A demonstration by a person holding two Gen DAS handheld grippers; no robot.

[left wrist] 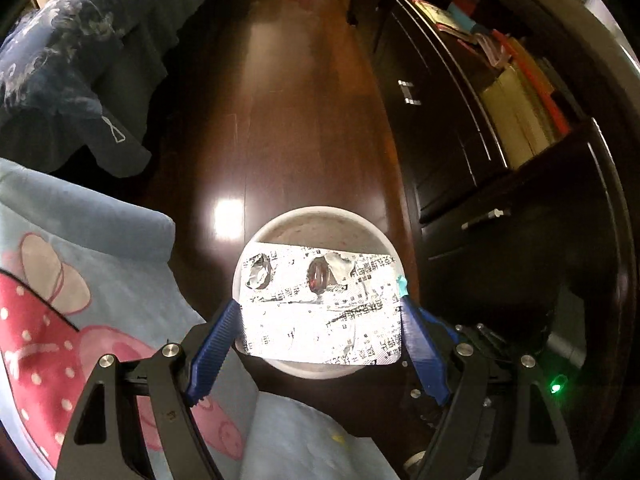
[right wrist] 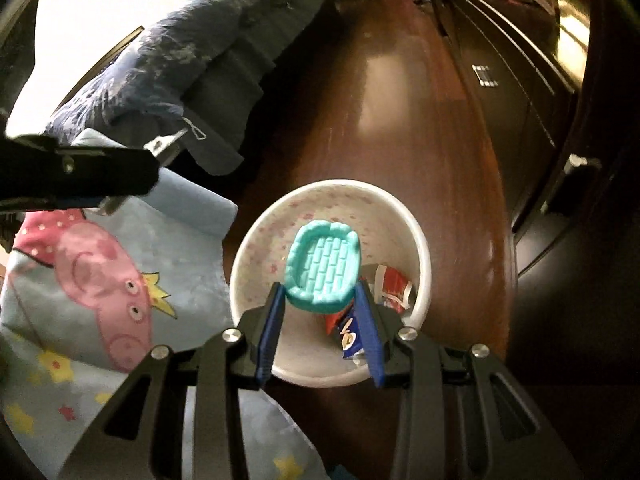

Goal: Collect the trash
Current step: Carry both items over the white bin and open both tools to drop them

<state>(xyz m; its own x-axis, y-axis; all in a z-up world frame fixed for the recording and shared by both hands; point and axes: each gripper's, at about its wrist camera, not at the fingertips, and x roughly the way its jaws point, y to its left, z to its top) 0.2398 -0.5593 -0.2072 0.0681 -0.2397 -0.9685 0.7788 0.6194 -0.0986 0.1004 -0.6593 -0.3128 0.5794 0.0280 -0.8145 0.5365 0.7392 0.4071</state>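
Left wrist view: far left a light blue cartoon blanket (left wrist: 80, 280) with pink figure, dark blue floral quilt (left wrist: 68, 60) behind it draped off the bed. Dark wood floor (left wrist: 288, 100) runs up the middle. Left gripper (left wrist: 322, 312) points steeply down, its blue fingers (left wrist: 218, 340) clamped on the two short edges of a foil blister pack (left wrist: 320, 304), foil side up, printed text, two pockets torn open. Pack is held flat right above the mouth of a white trash bin (left wrist: 280, 220), covering most of it. Right side: dark cabinet (left wrist: 440, 152) with metal handles, books (left wrist: 516, 92) on the open shelf above.

Right wrist view: upper left the other gripper's black body (right wrist: 80, 176) comes in over the blanket (right wrist: 120, 272), something silvery at its tip, blurred. Quilt (right wrist: 192, 64) behind. Centre: right gripper (right wrist: 320, 300) grasps a teal plastic toy bathtub (right wrist: 322, 268) by its near end between blue fingers (right wrist: 272, 328), tub tilted, inside facing the camera, brick pattern on its bottom. It hangs over the bin (right wrist: 256, 256), within the rim outline. Bin has pink speckled inner wall; on its bottom lie a red-white wrapper (right wrist: 394, 286) and a blue-red snack wrapper (right wrist: 346, 332). Far right dark cabinet fronts (right wrist: 520, 92).
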